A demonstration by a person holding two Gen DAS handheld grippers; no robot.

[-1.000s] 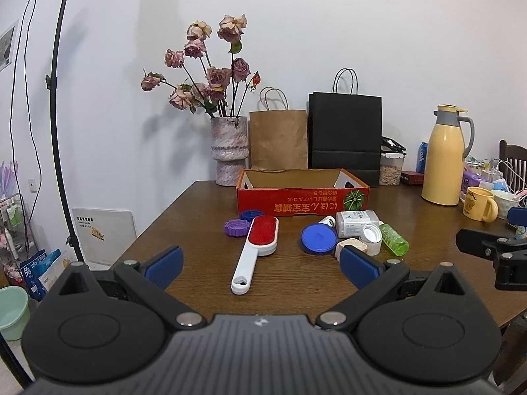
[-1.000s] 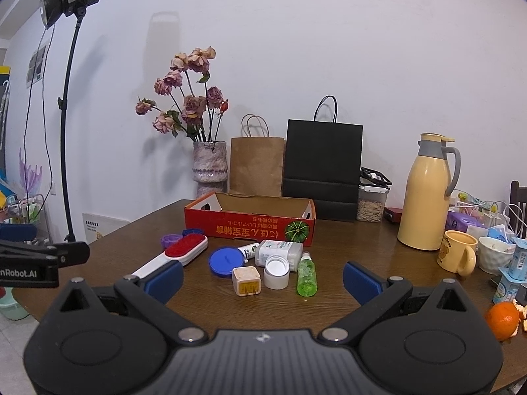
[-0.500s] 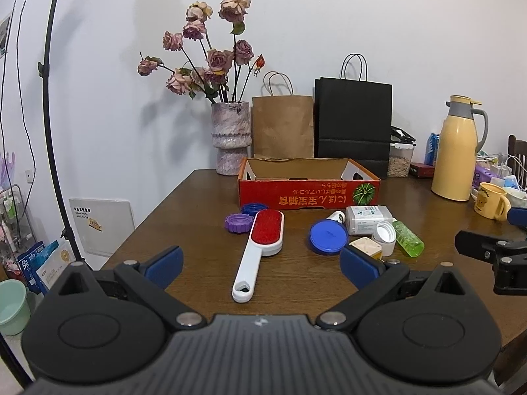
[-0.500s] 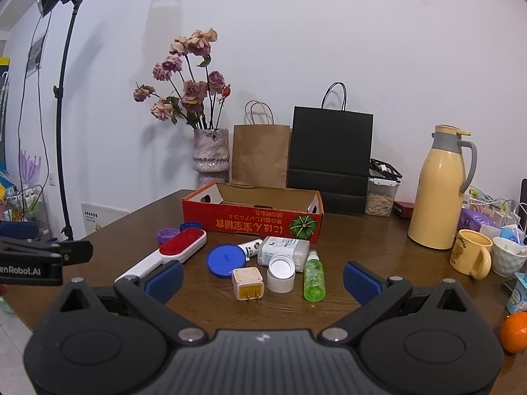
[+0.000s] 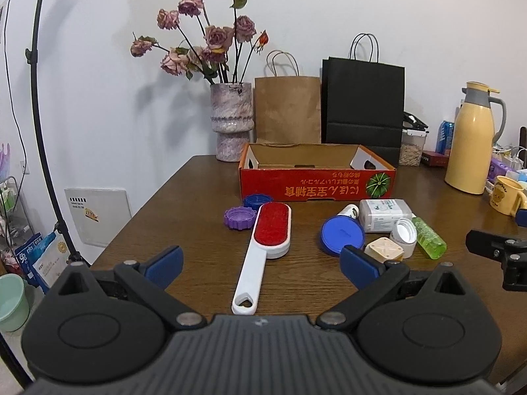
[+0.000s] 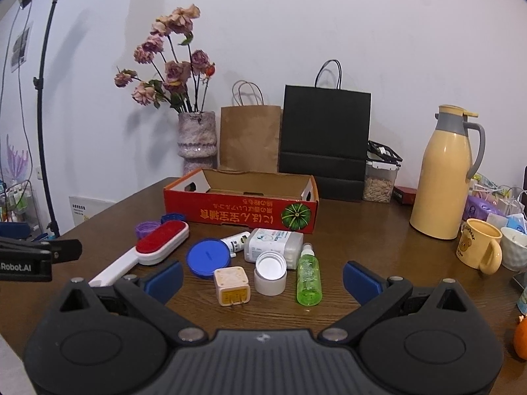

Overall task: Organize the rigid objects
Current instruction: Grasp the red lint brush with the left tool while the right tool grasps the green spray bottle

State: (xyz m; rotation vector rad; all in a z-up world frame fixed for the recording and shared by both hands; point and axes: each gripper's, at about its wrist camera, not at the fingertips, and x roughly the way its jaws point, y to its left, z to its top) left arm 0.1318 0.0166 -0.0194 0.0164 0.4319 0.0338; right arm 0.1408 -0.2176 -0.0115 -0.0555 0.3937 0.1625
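On a brown wooden table (image 5: 184, 217), small rigid items lie scattered in front of a shallow red cardboard box (image 5: 318, 186), which sits at twelve o'clock from both cameras. The left gripper (image 5: 260, 260) hovers above the near edge with its blue-tipped jaws spread wide and holding nothing. Between those jaws lies a white lint brush (image 5: 265, 247) with a red pad, its handle pointing toward six o'clock. A purple cap (image 5: 239, 218) and a darker blue cap (image 5: 257, 200) lie at its eleven o'clock. The right gripper (image 6: 262, 276) is likewise spread wide and empty. Between its jaws sit a cream plug adapter (image 6: 231, 285), an open white jar (image 6: 270, 273), and a green bottle (image 6: 308, 279) lying flat. Just beyond, at twelve o'clock, lie a round blue lid (image 6: 208, 257), a small white tube (image 6: 236, 241) and a white rectangular bottle (image 6: 275, 246). A yellow thermos (image 6: 443, 177) stands at two o'clock.
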